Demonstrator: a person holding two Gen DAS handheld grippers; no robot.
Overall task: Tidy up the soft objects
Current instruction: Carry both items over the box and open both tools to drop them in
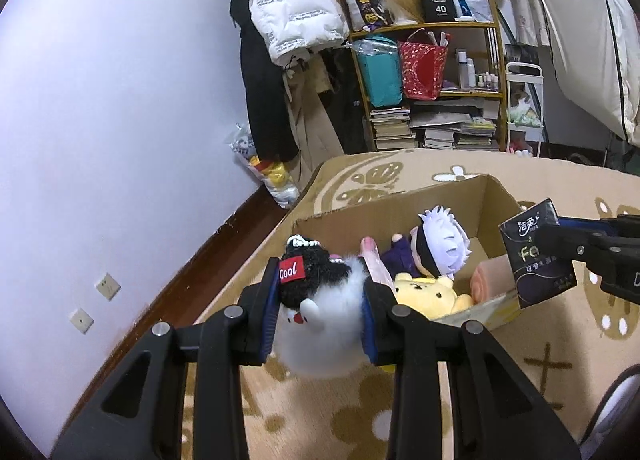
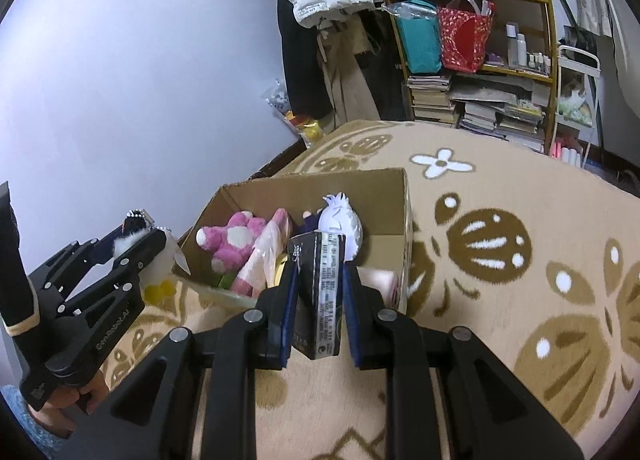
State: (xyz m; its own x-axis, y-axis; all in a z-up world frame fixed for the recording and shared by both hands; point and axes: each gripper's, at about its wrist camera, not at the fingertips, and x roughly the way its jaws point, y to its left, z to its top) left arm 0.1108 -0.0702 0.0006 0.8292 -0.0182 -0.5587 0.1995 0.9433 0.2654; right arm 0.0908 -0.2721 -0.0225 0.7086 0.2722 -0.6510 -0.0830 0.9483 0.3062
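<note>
The left tongs (image 1: 320,300) are gripping a white plush (image 1: 320,344) with a black cap, holding it just before the near left corner of the box (image 1: 494,200) on the rug (image 2: 500,188). The right tongs (image 2: 320,292) are clamping a dark tissue pack (image 2: 320,292) upright over the box's near edge. A pink bear (image 2: 232,240), a yellow bear (image 1: 430,294) and a white-haired doll (image 1: 440,244) are lying inside the box.
</note>
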